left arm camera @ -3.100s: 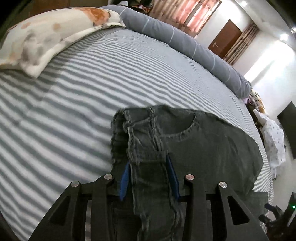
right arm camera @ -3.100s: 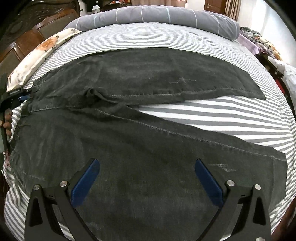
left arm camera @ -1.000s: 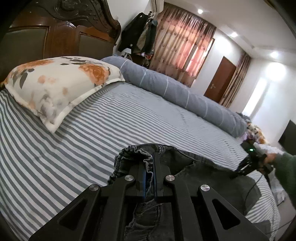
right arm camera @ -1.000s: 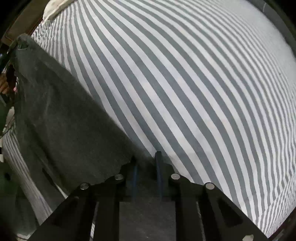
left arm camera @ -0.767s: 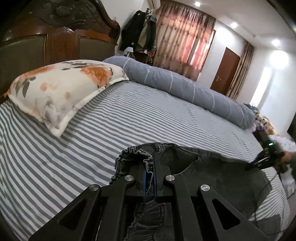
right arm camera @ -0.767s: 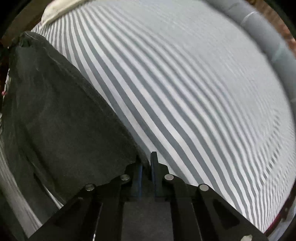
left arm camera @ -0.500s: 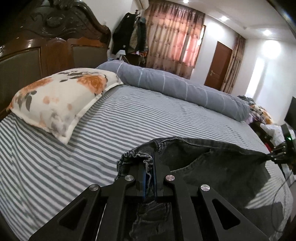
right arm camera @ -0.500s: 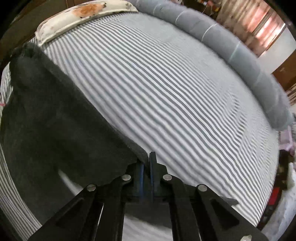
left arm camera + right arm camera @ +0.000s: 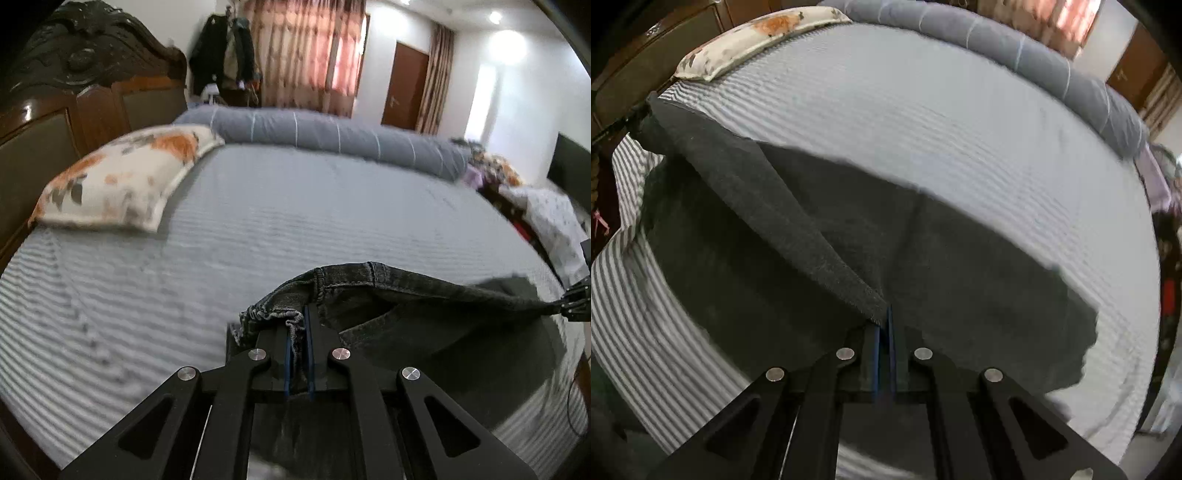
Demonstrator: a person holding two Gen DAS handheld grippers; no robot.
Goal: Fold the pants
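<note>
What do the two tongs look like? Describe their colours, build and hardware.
Both match. The left tongs have matte black angular linkage arms with triangular cut-outs, round silver pivot pins and thin blue pads lining the inner faces of the fingers. The right tongs show the same black frame, silver pins and blue pads. No markings are visible.

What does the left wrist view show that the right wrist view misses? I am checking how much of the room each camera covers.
Only the left wrist view: the carved dark wooden headboard, pink curtains and the pants' gathered waistband. Only the right wrist view: a dark trouser leg spread flat on the bed. Both: the dark grey denim pants, grey-and-white striped bedsheet, floral pillow and long grey bolster.
</note>
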